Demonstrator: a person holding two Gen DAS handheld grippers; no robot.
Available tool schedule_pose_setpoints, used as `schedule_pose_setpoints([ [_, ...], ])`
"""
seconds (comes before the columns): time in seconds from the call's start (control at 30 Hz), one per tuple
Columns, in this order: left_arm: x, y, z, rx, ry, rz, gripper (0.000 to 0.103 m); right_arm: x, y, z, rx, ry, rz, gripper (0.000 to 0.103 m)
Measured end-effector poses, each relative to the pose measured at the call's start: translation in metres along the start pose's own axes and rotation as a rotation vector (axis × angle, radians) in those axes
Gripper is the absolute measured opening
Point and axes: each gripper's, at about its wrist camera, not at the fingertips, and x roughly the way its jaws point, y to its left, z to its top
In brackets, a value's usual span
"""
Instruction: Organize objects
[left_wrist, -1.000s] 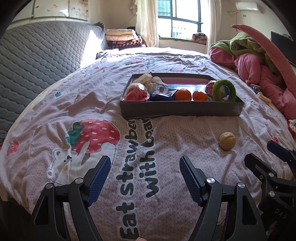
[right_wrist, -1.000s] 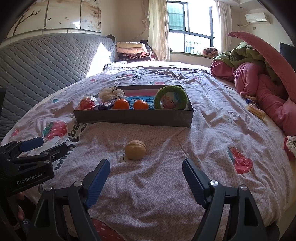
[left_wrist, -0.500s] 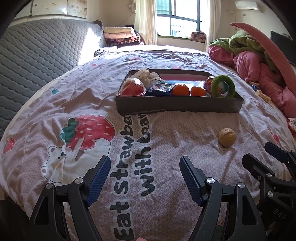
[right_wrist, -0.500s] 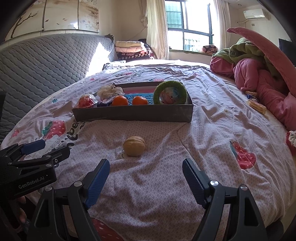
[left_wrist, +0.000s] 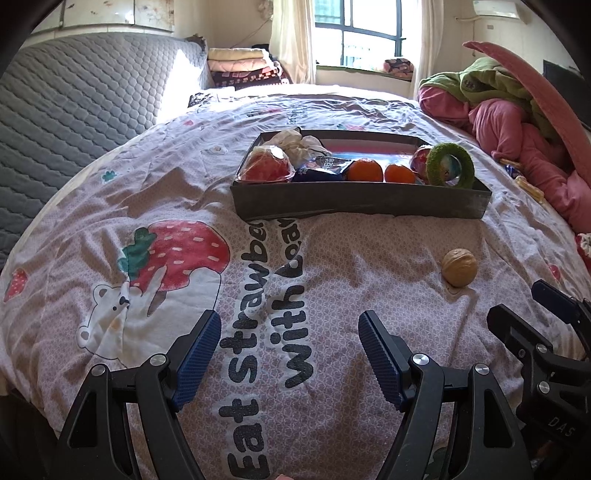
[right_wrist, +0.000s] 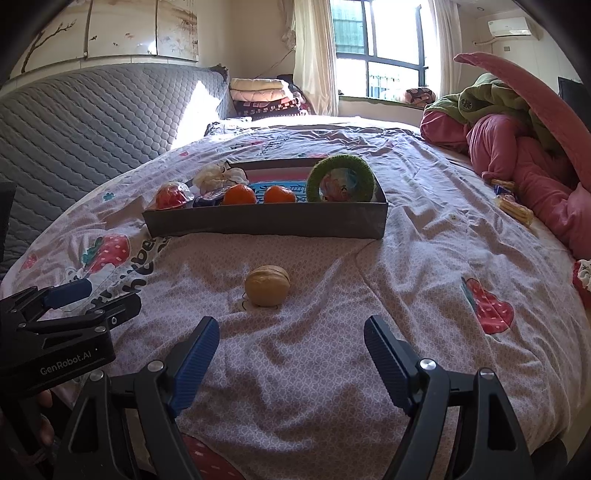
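Observation:
A tan walnut (right_wrist: 266, 290) lies alone on the bedspread, just ahead of my right gripper (right_wrist: 291, 339), which is open and empty. The walnut also shows in the left wrist view (left_wrist: 459, 266), to the right of my left gripper (left_wrist: 289, 334), also open and empty above the printed lettering. A dark shallow box (left_wrist: 354, 206) sits further back on the bed. It holds two oranges (left_wrist: 364, 170), a wrapped red fruit (left_wrist: 266, 169), a dark snack packet (left_wrist: 320, 167), a crumpled white cloth (left_wrist: 295, 142) and a green ring toy (left_wrist: 450, 165).
A pile of pink and green bedding (right_wrist: 517, 122) lies at the right. Small snack packets (right_wrist: 511, 206) lie on the bed near it. A grey quilted headboard (right_wrist: 92, 122) runs along the left. Folded blankets (right_wrist: 262, 96) sit by the window.
Both grippers have shifted slightly, the right one nearer the walnut. Both stay open and nothing on the bed has moved.

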Motion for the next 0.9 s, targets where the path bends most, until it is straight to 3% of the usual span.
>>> schedule_pose_setpoints([
  [0.9, 0.0015, 0.0, -0.0033, 0.011, 0.003, 0.011, 0.078, 0.0029, -0.0004, 0.0001, -0.003, 0.006, -0.005, 0.08],
])
